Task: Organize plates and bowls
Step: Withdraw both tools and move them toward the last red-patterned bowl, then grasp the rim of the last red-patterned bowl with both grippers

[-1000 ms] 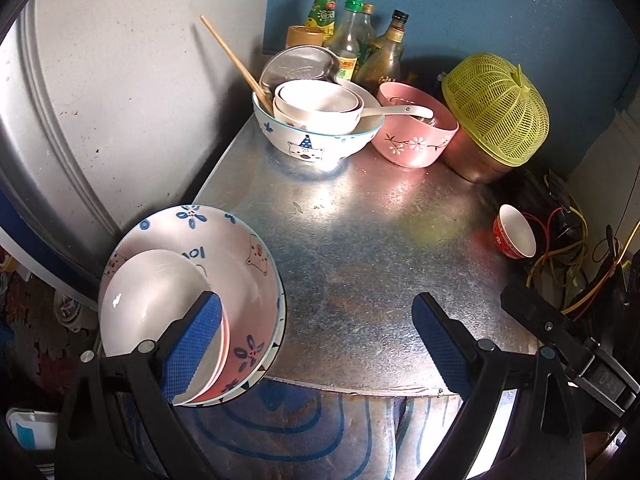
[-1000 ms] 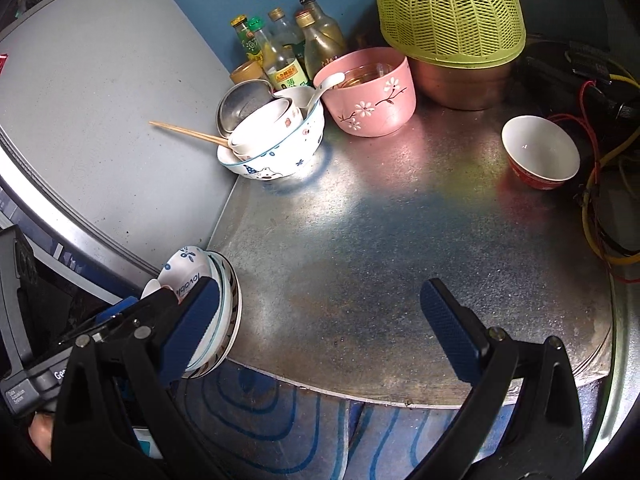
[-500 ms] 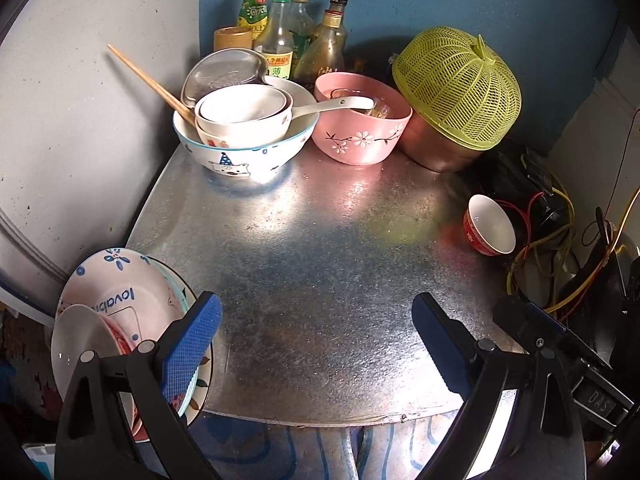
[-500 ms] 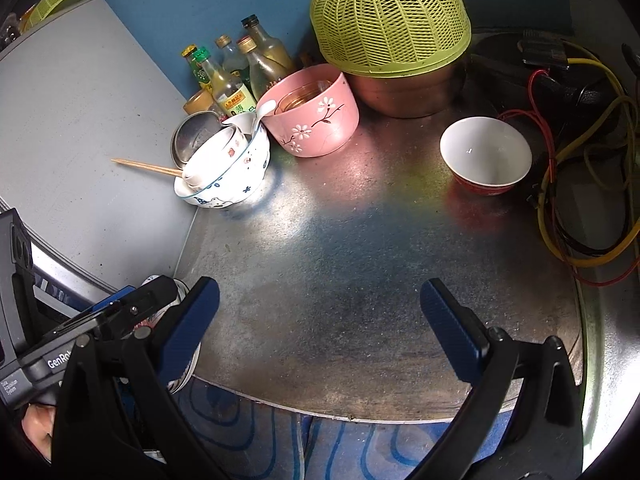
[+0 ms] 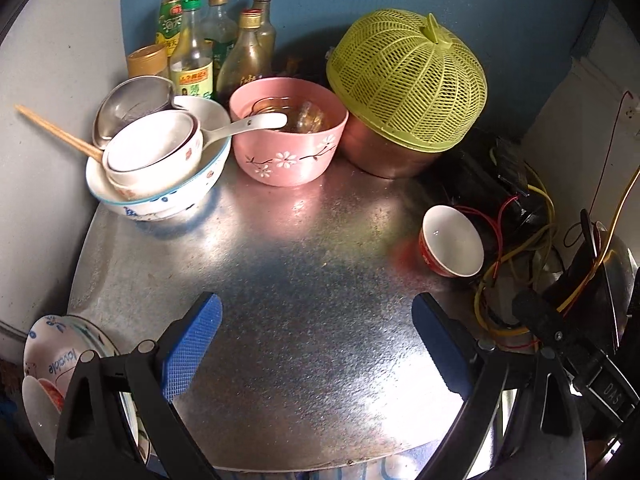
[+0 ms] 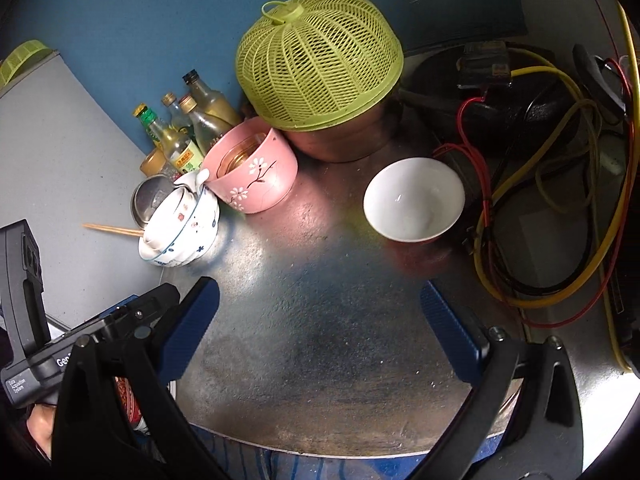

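Both grippers' jaws wide apart, empty; red bowl (image 6: 414, 205) ahead of right gripper (image 6: 320, 320), untouched.

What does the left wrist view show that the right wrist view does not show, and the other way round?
Only the left wrist view shows the stack of plates at the table's near left edge and the white spoon lying toward the pink bowl.

Only the right wrist view shows the left gripper's body from outside, and the full tangle of wires.

Both show the red bowl, the green mesh cover, the bottles, the stacked white bowls and the metal table.
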The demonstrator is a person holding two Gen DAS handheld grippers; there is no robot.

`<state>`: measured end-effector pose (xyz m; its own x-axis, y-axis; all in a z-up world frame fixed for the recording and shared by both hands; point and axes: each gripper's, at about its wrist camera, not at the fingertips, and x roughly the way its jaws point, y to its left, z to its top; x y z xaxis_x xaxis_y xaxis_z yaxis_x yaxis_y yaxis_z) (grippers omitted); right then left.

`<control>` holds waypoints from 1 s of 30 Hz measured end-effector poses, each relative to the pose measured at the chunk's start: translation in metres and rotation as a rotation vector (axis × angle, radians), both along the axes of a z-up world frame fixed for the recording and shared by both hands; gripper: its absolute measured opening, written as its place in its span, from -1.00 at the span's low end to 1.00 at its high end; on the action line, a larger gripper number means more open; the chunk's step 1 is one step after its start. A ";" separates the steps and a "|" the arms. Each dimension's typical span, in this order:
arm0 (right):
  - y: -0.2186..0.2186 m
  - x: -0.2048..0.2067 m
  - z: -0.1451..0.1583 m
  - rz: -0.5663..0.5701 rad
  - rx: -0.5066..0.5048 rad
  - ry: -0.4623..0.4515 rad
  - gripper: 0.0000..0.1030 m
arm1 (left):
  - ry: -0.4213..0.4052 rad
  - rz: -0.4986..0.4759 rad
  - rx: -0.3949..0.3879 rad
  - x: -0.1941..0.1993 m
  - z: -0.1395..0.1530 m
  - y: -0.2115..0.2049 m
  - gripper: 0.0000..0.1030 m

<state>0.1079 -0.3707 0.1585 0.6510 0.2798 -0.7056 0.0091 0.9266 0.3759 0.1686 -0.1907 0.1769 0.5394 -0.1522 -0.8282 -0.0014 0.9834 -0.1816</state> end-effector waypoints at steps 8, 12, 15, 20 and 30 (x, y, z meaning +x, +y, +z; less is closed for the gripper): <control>-0.046 0.022 0.004 -0.089 0.048 -0.012 0.97 | 0.007 -0.062 -0.041 0.041 -0.012 -0.039 0.88; -0.064 0.028 -0.013 -0.140 0.089 -0.014 0.96 | 0.033 -0.069 -0.065 0.057 -0.031 -0.052 0.88; -0.071 0.040 -0.028 -0.145 0.108 0.004 0.64 | 0.040 -0.072 -0.077 0.068 -0.044 -0.060 0.88; -0.073 0.060 -0.048 -0.121 0.120 0.007 0.20 | 0.033 -0.085 -0.081 0.085 -0.058 -0.071 0.87; -0.092 0.078 -0.077 -0.203 0.097 0.052 -0.03 | 0.041 -0.127 -0.067 0.118 -0.084 -0.099 0.68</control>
<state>0.1864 -0.4624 0.0814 0.6646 0.2148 -0.7157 0.2129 0.8637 0.4569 0.2862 -0.2898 0.0927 0.4779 -0.2729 -0.8349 0.1131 0.9617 -0.2496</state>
